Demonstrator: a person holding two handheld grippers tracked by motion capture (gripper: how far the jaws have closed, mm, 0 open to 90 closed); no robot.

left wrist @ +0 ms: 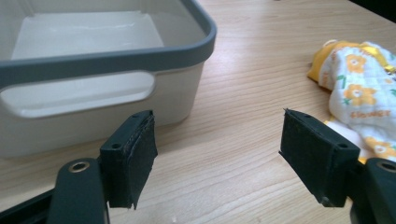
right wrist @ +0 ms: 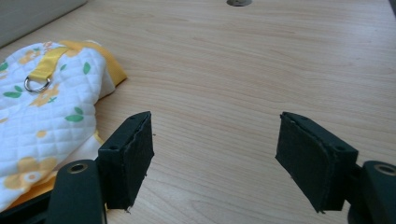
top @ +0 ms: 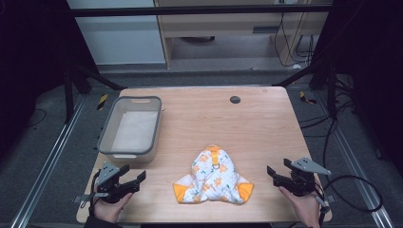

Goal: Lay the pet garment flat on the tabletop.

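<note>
I hold my left tongs [top: 134, 176] low over the near left part of the bench [top: 256, 118], their jaws spread wide with nothing between them. In the left gripper view they point at the near wall of the grey-rimmed bin [left wrist: 140, 88], which stands just ahead of them on the bench, its pale inside bare as far as I can see. My right tongs [top: 278, 171] hover over the near right part of the bench, jaws likewise spread and holding nothing, aimed leftward.

The folded cloth [top: 214, 178] lies flat on the bench between my two tongs, near the front edge and apart from both. It is white, quilted, printed with orange flowers and green leaves, with orange trim showing at its lower corners. A yellow strap with a small metal ring [right wrist: 37, 84] runs down its upper part. It may be a bib or small garment; I cannot tell. The bin sits to its left and farther back, not touching it.
</note>
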